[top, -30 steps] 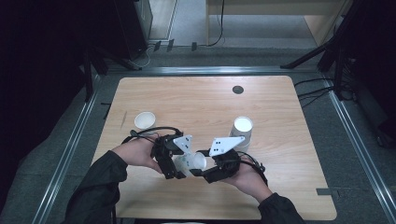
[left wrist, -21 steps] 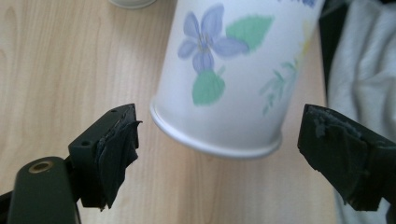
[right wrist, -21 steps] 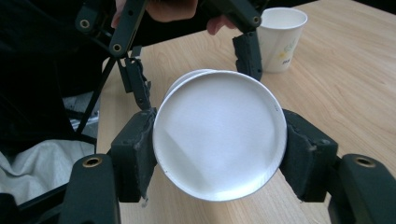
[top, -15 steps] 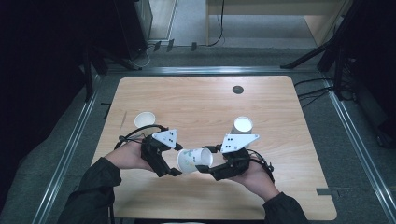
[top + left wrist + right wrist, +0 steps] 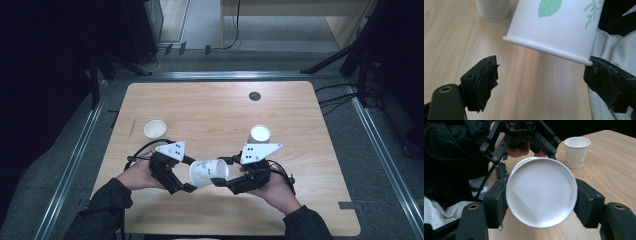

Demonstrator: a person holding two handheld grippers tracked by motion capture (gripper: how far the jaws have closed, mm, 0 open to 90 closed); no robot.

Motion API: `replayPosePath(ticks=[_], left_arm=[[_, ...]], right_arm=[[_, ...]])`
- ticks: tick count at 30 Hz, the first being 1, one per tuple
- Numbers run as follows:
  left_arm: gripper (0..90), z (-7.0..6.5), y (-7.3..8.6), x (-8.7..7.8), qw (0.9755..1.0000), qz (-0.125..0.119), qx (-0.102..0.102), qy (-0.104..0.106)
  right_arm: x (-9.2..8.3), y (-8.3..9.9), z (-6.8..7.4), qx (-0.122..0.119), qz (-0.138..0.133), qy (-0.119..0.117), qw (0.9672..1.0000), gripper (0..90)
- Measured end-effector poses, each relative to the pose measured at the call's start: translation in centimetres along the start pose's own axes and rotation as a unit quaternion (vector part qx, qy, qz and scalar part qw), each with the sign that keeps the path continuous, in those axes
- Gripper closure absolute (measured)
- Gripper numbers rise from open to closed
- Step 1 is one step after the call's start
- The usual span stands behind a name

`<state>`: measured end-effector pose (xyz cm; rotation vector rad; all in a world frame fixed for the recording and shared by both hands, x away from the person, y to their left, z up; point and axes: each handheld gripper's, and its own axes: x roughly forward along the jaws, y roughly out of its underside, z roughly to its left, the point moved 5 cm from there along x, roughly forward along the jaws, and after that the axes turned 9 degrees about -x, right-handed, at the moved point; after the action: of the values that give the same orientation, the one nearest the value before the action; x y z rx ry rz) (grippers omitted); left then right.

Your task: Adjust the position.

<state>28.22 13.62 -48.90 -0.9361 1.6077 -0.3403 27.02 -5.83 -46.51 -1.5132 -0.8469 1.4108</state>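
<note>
A white paper cup (image 5: 207, 172) printed with green leaves lies on its side in the air between the two grippers. My right gripper (image 5: 221, 173) is shut on its base; the round white bottom (image 5: 541, 192) sits squeezed between the two black pads. My left gripper (image 5: 189, 174) faces the cup's mouth with its jaws open. In the left gripper view the cup's rim (image 5: 546, 47) hangs just ahead of the left gripper (image 5: 544, 75), whose right pad (image 5: 609, 82) is at the rim's edge. I cannot tell whether that pad touches the rim.
A single paper cup (image 5: 155, 128) stands upright on the wooden table (image 5: 210, 110) at the left, also seen as the cup (image 5: 577, 151). A stack of cups (image 5: 260, 133) stands at the right, behind my right hand. A dark round hole (image 5: 255, 95) marks the far side.
Both hands have come slightly toward the near edge. The left gripper has drawn back to the left, so more of the cup shows between the two grippers.
</note>
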Motion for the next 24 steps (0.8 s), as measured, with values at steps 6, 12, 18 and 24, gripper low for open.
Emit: replayPosePath(ticks=[6,12,18,24], left_arm=[[13.1,-0.2,-0.3,0.0,0.9995,-0.023,0.004,0.020],[13.4,-0.3,-0.5,0.4,0.9989,-0.036,0.006,0.030],[14.5,-0.4,-0.5,0.8,0.9989,-0.033,0.013,0.030],[19.7,-0.5,-0.4,0.8,0.9987,-0.038,0.018,0.028]], right_arm=[[0.3,0.1,0.2,0.003,0.001,-0.010,1.0000,34.9],[0.7,0.1,0.3,0.006,0.000,-0.014,0.9999,34.9],[1.1,0.1,0.5,0.005,0.001,-0.018,0.9998,35.0],[1.1,0.1,0.4,0.008,-0.002,-0.016,0.9998,35.1]])
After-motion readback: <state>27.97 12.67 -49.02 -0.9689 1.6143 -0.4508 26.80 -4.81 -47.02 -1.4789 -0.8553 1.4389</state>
